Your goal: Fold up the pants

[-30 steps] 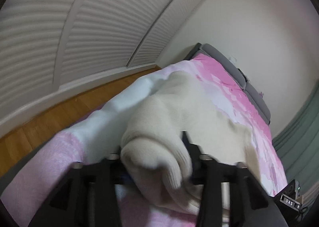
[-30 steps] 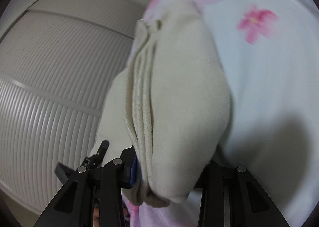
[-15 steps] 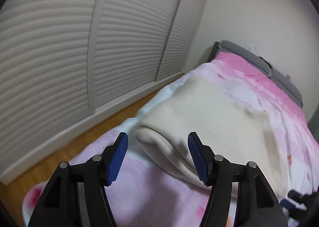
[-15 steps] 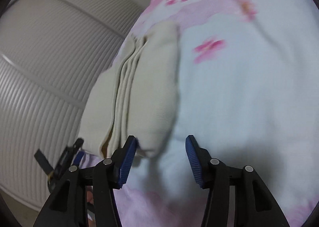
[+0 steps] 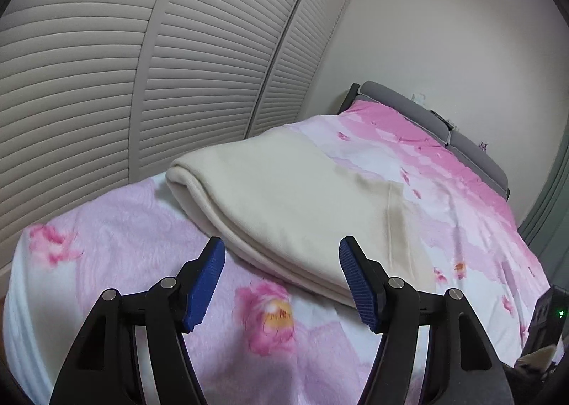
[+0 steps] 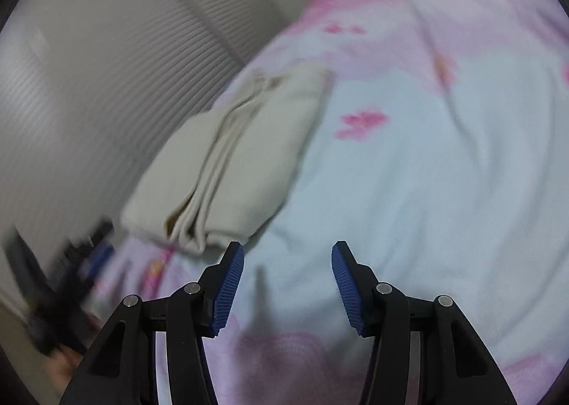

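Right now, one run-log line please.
left gripper: open | right gripper: open | pants: folded on bedspread, released

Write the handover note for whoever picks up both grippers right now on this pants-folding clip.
Left gripper: open, empty, just short of the pants.
Right gripper: open, empty, pants ahead and to its left; that view is motion-blurred.
Pants: cream, lying folded in layers on the pink floral bedspread, near the bed edge by the louvered closet doors.
Done: the fold appears finished and both grippers are off the cloth.
Left: check the layered edges line up; tidy if not.
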A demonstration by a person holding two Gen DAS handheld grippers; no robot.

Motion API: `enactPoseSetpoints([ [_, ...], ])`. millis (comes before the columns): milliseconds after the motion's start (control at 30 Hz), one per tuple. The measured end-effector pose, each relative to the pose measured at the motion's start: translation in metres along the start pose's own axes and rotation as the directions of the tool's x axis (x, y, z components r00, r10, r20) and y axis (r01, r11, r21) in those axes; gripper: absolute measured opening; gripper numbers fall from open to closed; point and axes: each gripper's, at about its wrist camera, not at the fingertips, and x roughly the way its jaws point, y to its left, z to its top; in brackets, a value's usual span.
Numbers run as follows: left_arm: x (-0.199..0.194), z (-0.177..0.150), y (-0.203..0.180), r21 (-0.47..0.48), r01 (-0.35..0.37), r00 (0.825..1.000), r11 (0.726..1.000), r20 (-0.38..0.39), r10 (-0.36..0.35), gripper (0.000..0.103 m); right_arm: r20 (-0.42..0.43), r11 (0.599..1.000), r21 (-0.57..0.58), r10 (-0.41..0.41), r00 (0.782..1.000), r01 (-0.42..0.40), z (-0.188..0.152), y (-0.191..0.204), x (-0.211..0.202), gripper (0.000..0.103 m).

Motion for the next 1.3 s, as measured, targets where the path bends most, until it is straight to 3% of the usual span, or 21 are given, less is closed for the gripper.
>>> enactPoseSetpoints([
  [100, -0.003, -0.003, 0.001, 0.024, -0.042, 0.999, 0.999, 0.010, 0.042, 0.066, 0.024, 0.979, -0.189, -0.071, 0.997, 0.074, -0.007, 0.032, 0.011, 0.053],
  [167, -0.003, -0.004, 0.002, 0.032, -0.052, 0.999, 0.998, 0.013, 0.052, 0.066, 0.057, 0.944, -0.291, -0.143, 0.988, 0.153, -0.008, 0.049, 0.025, 0.054],
  [367, 0.000, -0.010, 0.005, 0.004, -0.055, 0.998, 0.998, 0.012, 0.055, 0.066, 0.096, 0.871, -0.381, -0.298, 0.950, 0.311, -0.001, 0.059, 0.050, 0.054],
  [400, 0.002, -0.012, 0.004, -0.003, -0.053, 0.999, 0.999, 0.007, 0.053, 0.066, 0.109, 0.868, -0.383, -0.296, 0.949, 0.315, 0.003, 0.059, 0.052, 0.051],
  [467, 0.001, -0.013, 0.003, -0.008, -0.046, 0.999, 0.999, 0.000, 0.046, 0.066, 0.109, 0.876, -0.386, -0.268, 0.957, 0.289, 0.008, 0.056, 0.051, 0.026],
  [533, -0.004, -0.015, 0.000, -0.004, -0.035, 0.999, 0.999, 0.007, 0.035, 0.066, 0.115, 0.868, -0.413, -0.251, 0.961, 0.276, 0.006, 0.055, 0.046, 0.018],
  [767, -0.042, -0.011, -0.016, 0.031, 0.002, 0.998, 1.000, 0.055, -0.003, 0.067, 0.157, 0.770, -0.543, -0.299, 0.941, 0.335, -0.010, 0.040, 0.013, 0.000],
  [900, -0.068, -0.012, -0.038, 0.084, 0.006, 0.998, 0.996, 0.057, -0.011, 0.068, 0.073, 0.857, -0.465, -0.214, 0.974, 0.223, -0.019, 0.004, -0.028, 0.000],
  [1200, -0.171, -0.065, -0.128, 0.205, 0.065, 0.998, 0.977, 0.008, -0.068, 0.068, 0.138, 0.915, -0.375, -0.105, 0.985, 0.151, -0.071, -0.020, -0.198, 0.003],
  [1233, -0.185, -0.073, -0.140, 0.219, 0.073, 0.997, 0.973, 0.001, -0.075, 0.068, 0.148, 0.919, -0.364, -0.104, 0.983, 0.152, -0.075, -0.022, -0.218, 0.011],
  [1267, -0.198, -0.080, -0.151, 0.231, 0.082, 0.997, 0.969, -0.004, -0.083, 0.070, 0.162, 0.924, -0.347, -0.109, 0.981, 0.160, -0.079, -0.026, -0.244, 0.027],
  [1300, -0.217, -0.092, -0.167, 0.250, 0.101, 0.995, 0.963, -0.016, -0.100, 0.071, 0.175, 0.930, -0.327, -0.116, 0.978, 0.169, -0.083, -0.030, -0.266, 0.035],
])
